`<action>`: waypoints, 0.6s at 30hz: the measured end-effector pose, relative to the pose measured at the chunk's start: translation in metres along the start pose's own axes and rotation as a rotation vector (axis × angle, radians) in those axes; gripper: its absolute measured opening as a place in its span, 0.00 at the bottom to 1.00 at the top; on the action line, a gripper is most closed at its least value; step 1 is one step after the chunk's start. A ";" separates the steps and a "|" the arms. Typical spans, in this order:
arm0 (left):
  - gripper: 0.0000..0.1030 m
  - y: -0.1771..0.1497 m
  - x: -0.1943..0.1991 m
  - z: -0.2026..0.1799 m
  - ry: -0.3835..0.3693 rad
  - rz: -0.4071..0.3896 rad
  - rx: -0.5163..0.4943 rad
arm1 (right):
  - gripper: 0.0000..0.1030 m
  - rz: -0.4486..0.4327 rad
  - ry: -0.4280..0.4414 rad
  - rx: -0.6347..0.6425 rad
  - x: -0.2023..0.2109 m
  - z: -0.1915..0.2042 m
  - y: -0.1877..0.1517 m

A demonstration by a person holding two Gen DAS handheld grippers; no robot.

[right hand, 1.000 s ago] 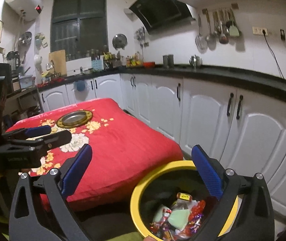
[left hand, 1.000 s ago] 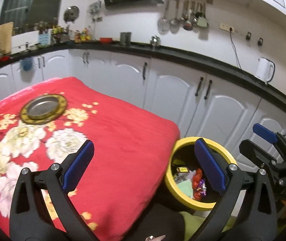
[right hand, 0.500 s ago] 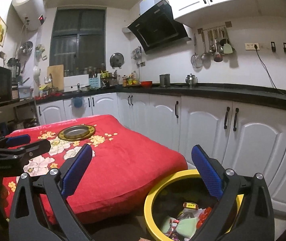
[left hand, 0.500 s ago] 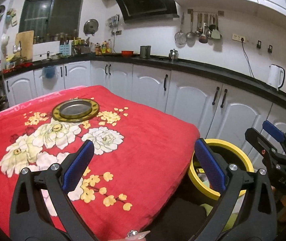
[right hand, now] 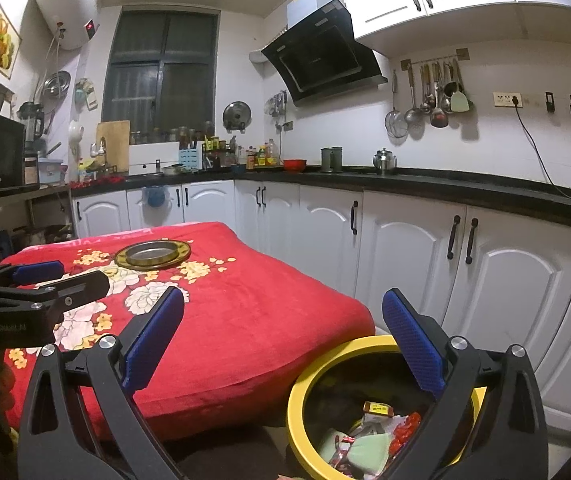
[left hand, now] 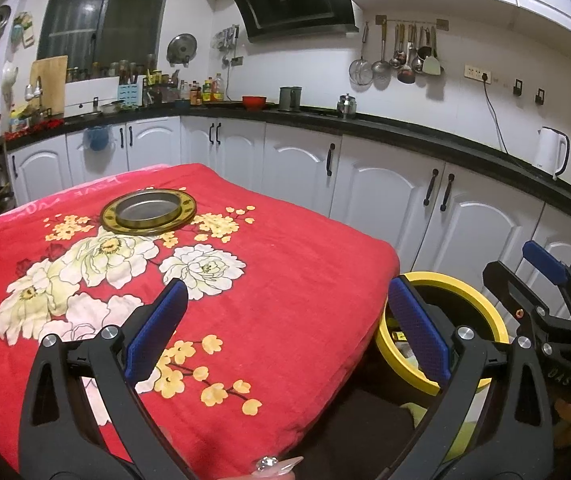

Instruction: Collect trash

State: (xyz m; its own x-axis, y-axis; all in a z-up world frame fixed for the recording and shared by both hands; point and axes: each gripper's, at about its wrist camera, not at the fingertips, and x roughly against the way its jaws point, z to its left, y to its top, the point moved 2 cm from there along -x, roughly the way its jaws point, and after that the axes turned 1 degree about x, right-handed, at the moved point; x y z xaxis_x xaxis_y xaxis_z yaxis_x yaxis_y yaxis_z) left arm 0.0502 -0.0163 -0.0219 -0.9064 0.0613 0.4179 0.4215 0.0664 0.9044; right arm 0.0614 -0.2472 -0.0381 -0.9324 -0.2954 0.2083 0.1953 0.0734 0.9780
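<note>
Below my right hand-held gripper [right hand: 283,338], just under its right finger, stood the yellow bin [right hand: 297,396] with the trash [right hand: 365,436] already lying inside: wrappers, a small box, green packets. That hand-held gripper was released, its jaws spread wide with nothing between them. My left hand-held gripper [left hand: 287,326] was released too, hovering over the near edge of the table [left hand: 285,280] with its red flowered cloth. Ahead of it sat only a round metal plate [left hand: 148,211]; I could see no loose trash on the cloth. I judged the collecting nearly done. The risk from here was my right finger catching the bin's rim and tipping it, or a jaw snagging the cloth.
</note>
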 end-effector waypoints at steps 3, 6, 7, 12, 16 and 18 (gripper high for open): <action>0.89 0.000 0.000 0.000 0.001 0.000 -0.001 | 0.94 -0.002 0.000 -0.003 -0.001 0.001 0.000; 0.89 0.000 0.000 0.001 0.000 0.000 -0.001 | 0.94 0.000 -0.001 -0.002 0.000 0.002 0.000; 0.89 0.000 0.000 0.001 -0.003 0.000 0.000 | 0.94 0.000 -0.001 -0.003 -0.001 0.003 -0.001; 0.89 0.000 -0.001 0.001 -0.004 0.002 -0.001 | 0.94 -0.003 -0.001 -0.003 -0.001 0.002 0.000; 0.89 -0.001 -0.001 0.001 -0.002 0.001 0.000 | 0.94 -0.002 0.000 -0.003 0.000 0.002 0.000; 0.89 -0.001 -0.001 0.000 0.000 0.000 -0.002 | 0.94 -0.002 0.001 -0.003 -0.001 0.003 0.000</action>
State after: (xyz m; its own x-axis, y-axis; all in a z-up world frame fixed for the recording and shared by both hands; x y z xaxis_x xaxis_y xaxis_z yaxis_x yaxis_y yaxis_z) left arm 0.0507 -0.0163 -0.0229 -0.9063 0.0611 0.4181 0.4216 0.0646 0.9045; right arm 0.0611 -0.2442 -0.0385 -0.9326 -0.2964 0.2061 0.1940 0.0699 0.9785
